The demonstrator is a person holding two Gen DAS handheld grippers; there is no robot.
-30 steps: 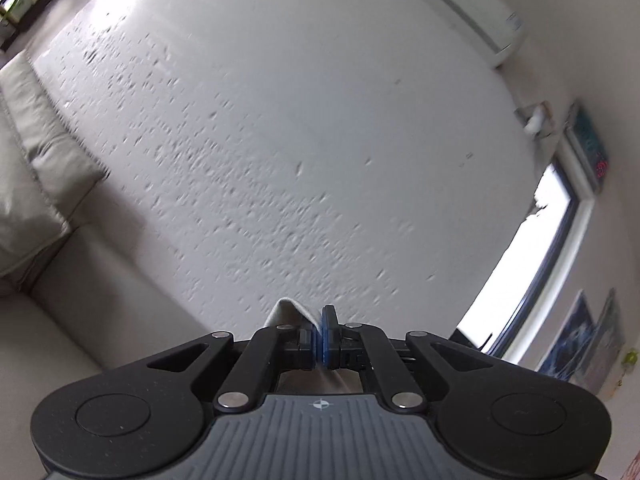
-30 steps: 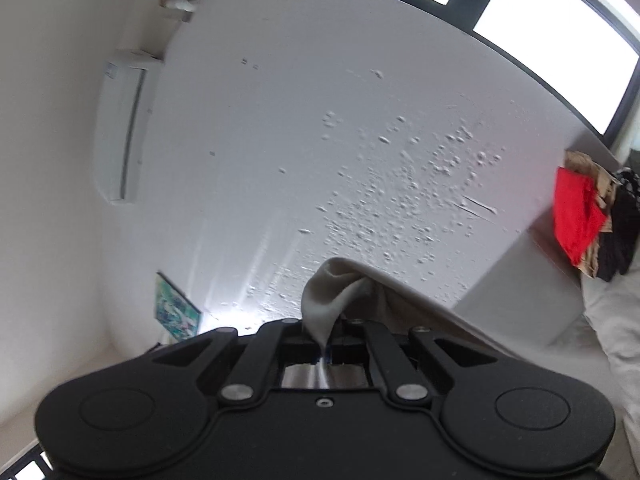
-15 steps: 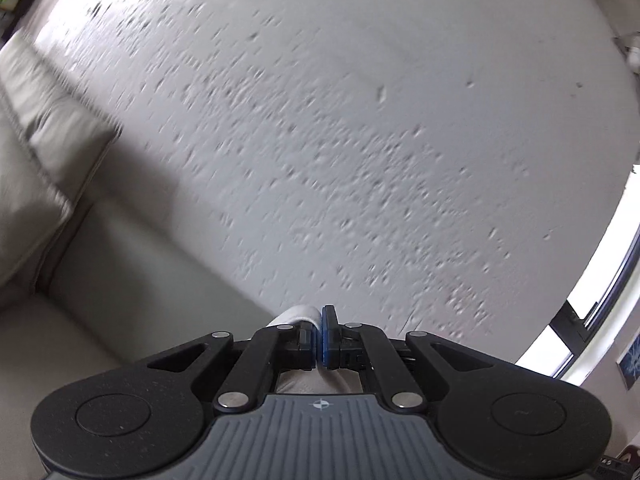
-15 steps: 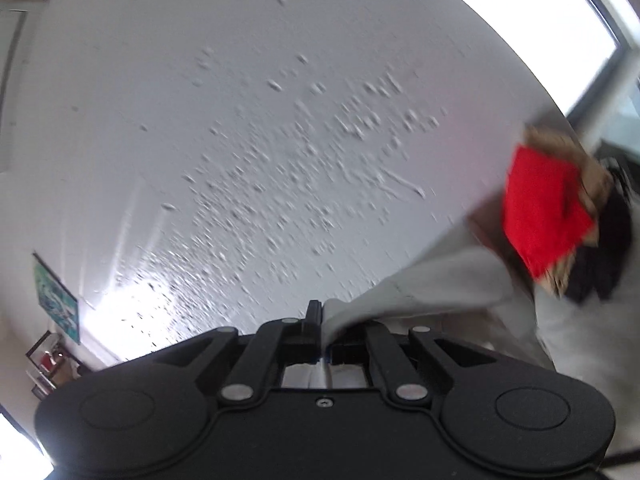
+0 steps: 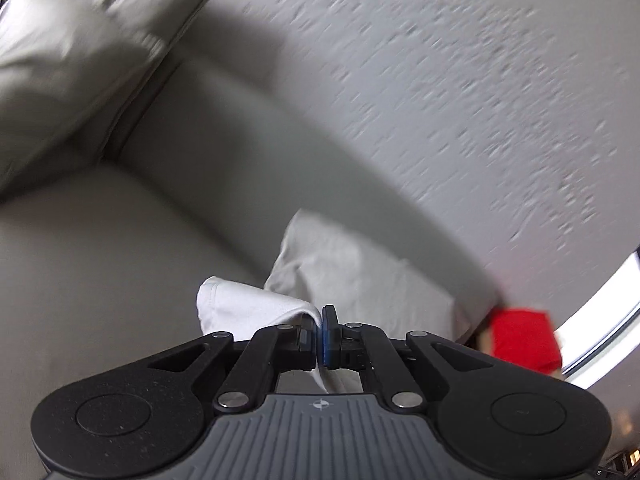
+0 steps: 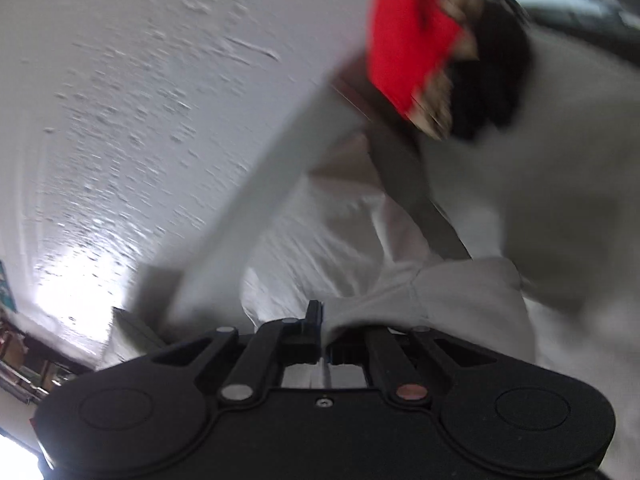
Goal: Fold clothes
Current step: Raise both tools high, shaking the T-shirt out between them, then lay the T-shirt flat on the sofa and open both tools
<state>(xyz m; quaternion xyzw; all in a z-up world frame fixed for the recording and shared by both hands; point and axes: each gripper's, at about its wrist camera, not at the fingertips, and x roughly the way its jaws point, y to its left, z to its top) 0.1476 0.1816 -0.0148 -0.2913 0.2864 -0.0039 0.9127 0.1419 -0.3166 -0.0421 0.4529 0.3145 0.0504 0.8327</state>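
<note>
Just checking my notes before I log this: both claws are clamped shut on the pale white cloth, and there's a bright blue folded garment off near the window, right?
One detail is wrong: the folded garment near the window is bright red, not blue, as both wrist views show. The rest holds: the left claw and the right claw are each shut on the pale white cloth.

Soft matt white cloth garment (image 5: 256, 304), matt black plastic left hand-held gripper (image 5: 319, 338), rough-textured wall (image 5: 460, 92).

Grey sofa (image 5: 100, 240), cushion (image 5: 80, 52), textured wall (image 5: 440, 80).
</note>
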